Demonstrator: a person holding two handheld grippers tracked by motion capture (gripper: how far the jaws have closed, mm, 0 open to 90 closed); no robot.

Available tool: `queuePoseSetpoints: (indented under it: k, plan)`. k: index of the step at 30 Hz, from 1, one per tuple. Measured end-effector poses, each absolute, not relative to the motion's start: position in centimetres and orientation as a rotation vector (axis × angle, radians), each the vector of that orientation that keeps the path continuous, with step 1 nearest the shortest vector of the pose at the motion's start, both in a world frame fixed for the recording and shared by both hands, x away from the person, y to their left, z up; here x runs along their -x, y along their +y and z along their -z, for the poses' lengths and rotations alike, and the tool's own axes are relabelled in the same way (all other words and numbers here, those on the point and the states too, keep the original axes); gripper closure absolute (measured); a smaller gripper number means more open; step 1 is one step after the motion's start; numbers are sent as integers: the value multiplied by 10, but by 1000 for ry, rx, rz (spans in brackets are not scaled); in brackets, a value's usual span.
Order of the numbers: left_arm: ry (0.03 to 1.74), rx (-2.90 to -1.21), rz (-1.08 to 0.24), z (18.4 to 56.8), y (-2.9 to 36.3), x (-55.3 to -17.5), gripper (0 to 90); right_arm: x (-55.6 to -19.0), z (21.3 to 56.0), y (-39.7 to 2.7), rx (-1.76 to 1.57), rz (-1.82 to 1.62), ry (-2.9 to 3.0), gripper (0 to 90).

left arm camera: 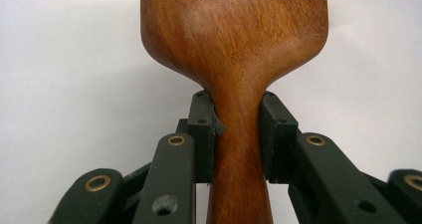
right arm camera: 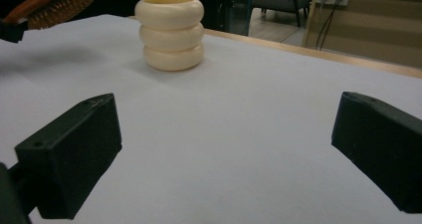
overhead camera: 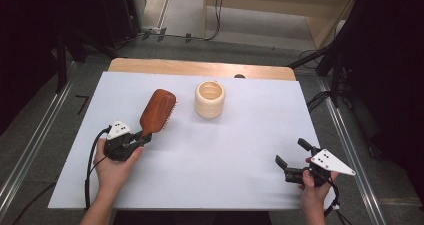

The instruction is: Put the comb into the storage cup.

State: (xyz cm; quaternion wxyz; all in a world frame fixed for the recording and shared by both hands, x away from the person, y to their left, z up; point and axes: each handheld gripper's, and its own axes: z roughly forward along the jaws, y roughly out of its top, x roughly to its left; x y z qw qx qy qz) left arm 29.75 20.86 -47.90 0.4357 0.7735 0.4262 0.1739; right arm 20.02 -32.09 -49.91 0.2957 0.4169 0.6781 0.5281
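Left gripper (overhead camera: 145,137) is clamped on the brush (overhead camera: 157,111) at the neck of the handle, pads (left arm camera: 205,134) pressing both sides of the wood. The brush's long axis runs straight out along the jaws, head away from the hand, bristles facing sideways toward the cup in the high view. In the right gripper view the head (right arm camera: 54,2) looks lifted off the white table (overhead camera: 225,150), though I can't tell how high.

Right gripper (overhead camera: 292,159) has jaws wide apart, nothing between them, low over the table near the person's right edge.

Cup (overhead camera: 210,99), cream and ribbed, stands upright with its mouth open on top. From the left gripper it sits ahead and to the right, just beyond the brush head and apart from it. From the right gripper it is well ahead and to the left (right arm camera: 170,32).

My read: the brush goes into the cup. The left hand is nearer and already holds it. The key issue is that the brush axis is near level while the cup opens upward, so the brush needs tipping toward vertical over the mouth. Risk: clipping the rim and toppling the cup.
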Motion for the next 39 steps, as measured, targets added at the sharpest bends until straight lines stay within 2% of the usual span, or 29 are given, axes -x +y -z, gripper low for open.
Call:
queuePoseSetpoints:
  k: [18,39]
  plan:
    - [984,-1827,-422,474,197,-282,721,-211,475,-273,-1072,-1513,1854,0]
    - [882,-1836,-412,476,169,-268,721,-226,434,-219,-993,-1547,1939,0]
